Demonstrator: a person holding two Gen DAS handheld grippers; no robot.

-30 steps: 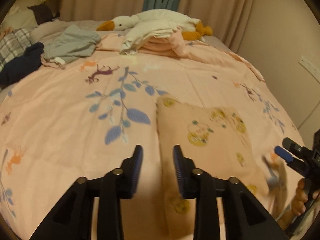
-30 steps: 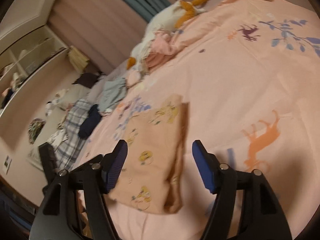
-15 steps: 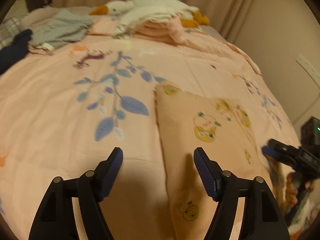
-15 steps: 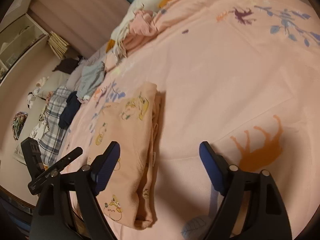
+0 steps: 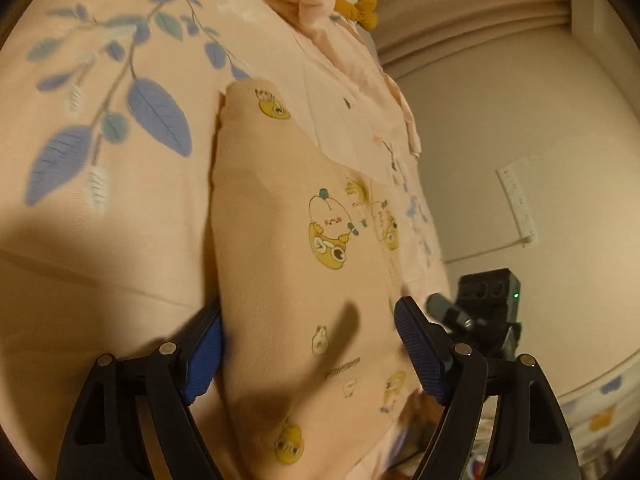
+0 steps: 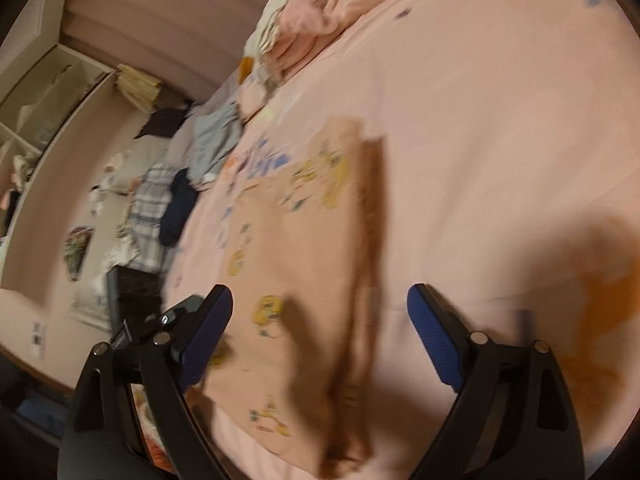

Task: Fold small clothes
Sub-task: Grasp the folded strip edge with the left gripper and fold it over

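A folded peach garment [image 5: 288, 280] printed with yellow cartoon figures lies flat on the pink bed sheet [image 5: 100, 240]. My left gripper [image 5: 310, 350] hangs low over its near end, jaws opening, one finger at each long edge and the pads not pressing. The left pad [image 5: 204, 354] is partly hidden behind the garment's left fold. In the right wrist view the garment [image 6: 304, 248] is blurred. My right gripper [image 6: 320, 336] straddles its right folded edge, jaws opening, nothing gripped. The right gripper [image 5: 476, 308] also shows at the garment's far side.
A heap of pink and white clothes [image 6: 296, 36] with a plush toy lies at the head of the bed. Grey, plaid and navy garments [image 6: 180, 196] sit along the far side. A wall with a socket strip [image 5: 518, 200] runs close beside the bed edge.
Both grippers have spread their jaws wider and sunk toward the garment. The left one has rolled, tilting its view, and now straddles the garment's near end.
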